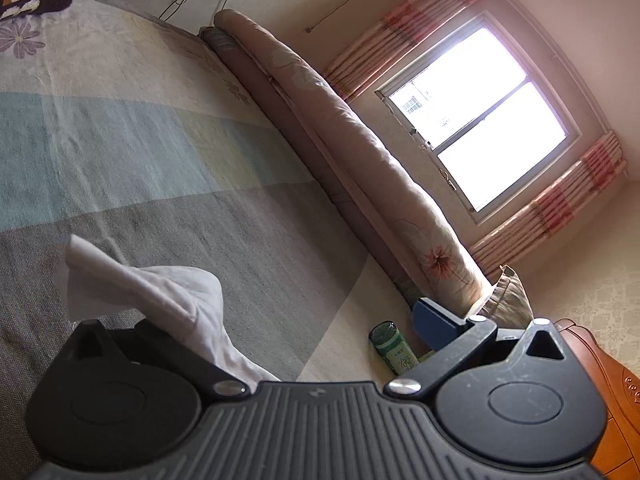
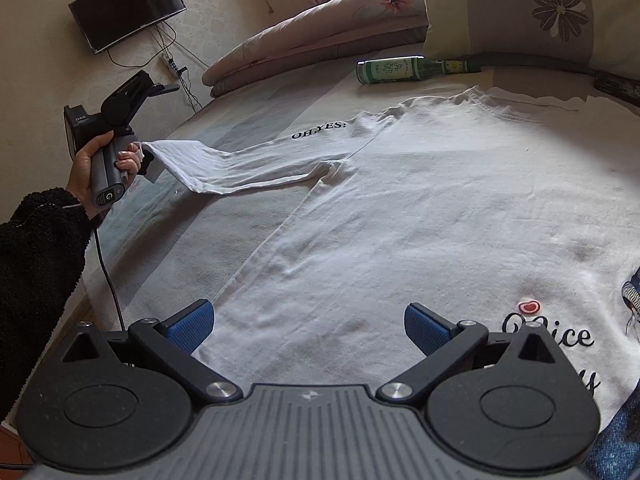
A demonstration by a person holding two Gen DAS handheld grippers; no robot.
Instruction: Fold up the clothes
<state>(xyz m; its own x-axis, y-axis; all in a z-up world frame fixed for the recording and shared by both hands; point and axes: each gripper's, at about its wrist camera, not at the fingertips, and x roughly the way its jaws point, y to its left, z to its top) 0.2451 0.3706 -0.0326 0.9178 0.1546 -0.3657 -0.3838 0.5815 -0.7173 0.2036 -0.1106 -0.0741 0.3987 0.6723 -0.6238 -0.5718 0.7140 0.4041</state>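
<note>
**Operator:** What shows from the left wrist?

**Spotter:** Your left gripper (image 1: 280,320) has its jaws spread wide. One blue pad (image 1: 434,320) is bare. The other finger is hidden under the white cuff of the sleeve (image 1: 160,292), which drapes over it and stands up off the striped bed sheet (image 1: 140,140). Nothing is pinched between the two fingers. Past the bare pad a green bottle (image 1: 394,346) lies on the bed, near the foot of the long rolled quilt (image 1: 360,140) under the bright window (image 1: 480,116).

**Operator:** And from the right wrist?

**Spotter:** Your right gripper (image 2: 308,328) is also parted, both blue pads bare. It sits over the lower body of the white shirt (image 2: 400,208); I can't tell whether it touches the cloth. The shirt lies print side up and spread flat on the bed, collar toward the flowered pillow (image 2: 520,12), with the bottle just beyond the collar. Its "OH,YES!" lettering (image 2: 318,132) sits at the shoulder. From there the sleeve stretches out and lifts off the sheet toward your left hand (image 2: 96,172), ending right at that gripper's fingers. From this side I can't make out how those fingers stand. Your black cuff (image 2: 36,260) is at the frame's edge, and a dark screen (image 2: 128,8) hangs on the wall behind.
</note>
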